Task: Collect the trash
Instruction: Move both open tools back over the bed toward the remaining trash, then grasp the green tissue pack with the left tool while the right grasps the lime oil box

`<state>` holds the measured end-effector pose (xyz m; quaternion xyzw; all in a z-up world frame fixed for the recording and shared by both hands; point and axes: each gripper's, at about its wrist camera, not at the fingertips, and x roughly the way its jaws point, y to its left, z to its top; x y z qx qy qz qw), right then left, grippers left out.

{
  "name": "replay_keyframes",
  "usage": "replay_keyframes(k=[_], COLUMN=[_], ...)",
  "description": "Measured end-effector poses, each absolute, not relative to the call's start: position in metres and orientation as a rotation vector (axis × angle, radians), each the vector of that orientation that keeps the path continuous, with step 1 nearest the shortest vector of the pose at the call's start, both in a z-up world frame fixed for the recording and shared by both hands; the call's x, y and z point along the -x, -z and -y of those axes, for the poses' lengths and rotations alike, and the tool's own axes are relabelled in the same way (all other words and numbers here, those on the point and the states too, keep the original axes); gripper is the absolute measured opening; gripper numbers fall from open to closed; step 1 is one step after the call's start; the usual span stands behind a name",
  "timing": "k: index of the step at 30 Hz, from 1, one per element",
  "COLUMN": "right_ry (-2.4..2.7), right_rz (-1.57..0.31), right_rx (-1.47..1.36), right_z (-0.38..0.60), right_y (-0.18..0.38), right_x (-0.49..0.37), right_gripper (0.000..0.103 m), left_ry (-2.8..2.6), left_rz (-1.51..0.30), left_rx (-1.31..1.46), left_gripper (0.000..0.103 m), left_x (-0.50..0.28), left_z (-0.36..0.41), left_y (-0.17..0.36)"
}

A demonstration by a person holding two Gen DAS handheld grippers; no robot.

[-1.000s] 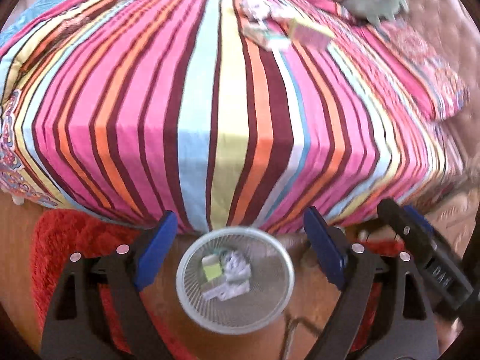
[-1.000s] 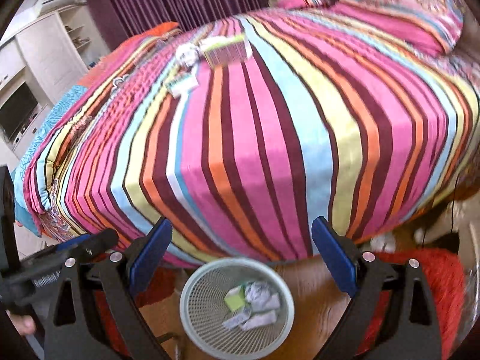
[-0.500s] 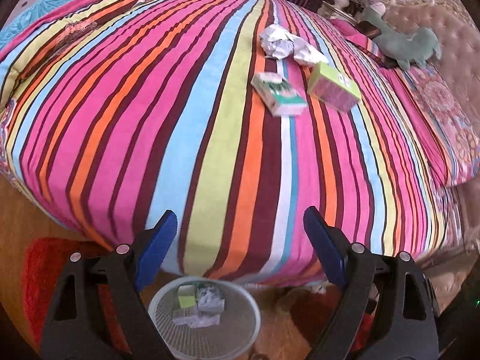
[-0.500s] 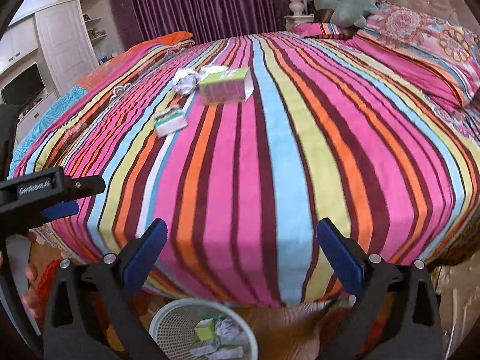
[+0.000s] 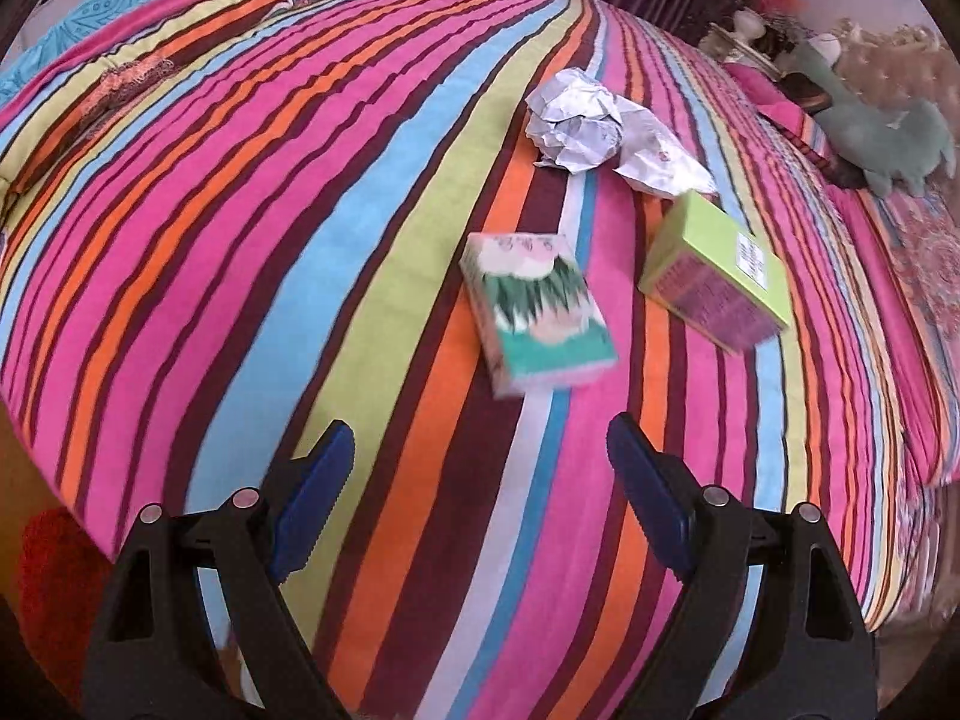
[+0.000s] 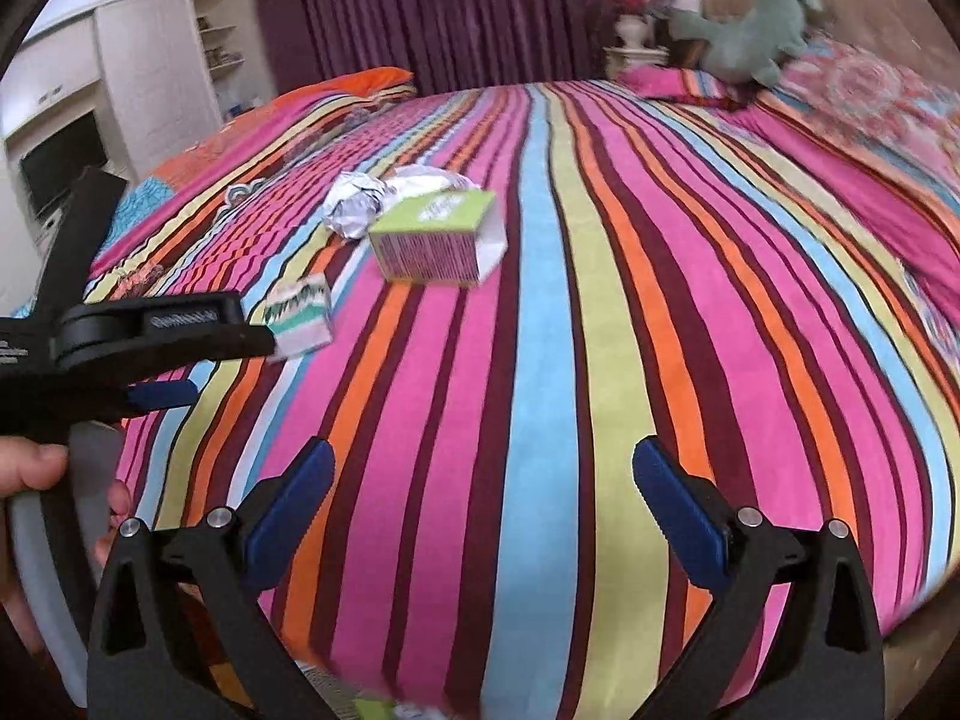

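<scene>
Hovering over the near edge of the striped bed (image 5: 252,252), your left gripper (image 5: 480,468) tilts steeply down with its blue pads spread and nothing between them. Just beyond its fingertips, toward the middle of the bed, lies the small green-and-white box (image 5: 537,306), flat on the cover. Beside that, toward the pillow end, sits the larger lime-and-purple box (image 5: 714,282), and beyond both lie the crumpled white paper ball (image 5: 573,120) and a flatter white wrapper (image 5: 657,159), touching each other.

Your right gripper (image 6: 477,504) points less steeply across the near edge of the bed, jaws wide apart and empty. From its camera your left gripper's black body (image 6: 150,330) crosses the left side, with your hand (image 6: 30,474) wrapped on the handle below it. The lime-and-purple box has one end flap open; whether anything is inside cannot be told.

A green plush toy (image 6: 747,21) rests at the far pillow end.
</scene>
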<state>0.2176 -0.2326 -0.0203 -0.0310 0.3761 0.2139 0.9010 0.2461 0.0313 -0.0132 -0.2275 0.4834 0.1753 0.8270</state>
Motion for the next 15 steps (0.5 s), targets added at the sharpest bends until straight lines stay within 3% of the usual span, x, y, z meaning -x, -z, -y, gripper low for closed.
replay_keyframes(k=[15], right_ry=[-0.564], right_rz=[-0.74], right_rx=[0.254], right_z=[0.212], right_y=[0.022], right_x=[-0.309], right_gripper=[0.095], left_ry=[-0.416], left_rz=[-1.028], left_rx=[0.451], left_gripper=[0.084], left_x=[-0.301], left_z=[-0.03], left_y=[0.027])
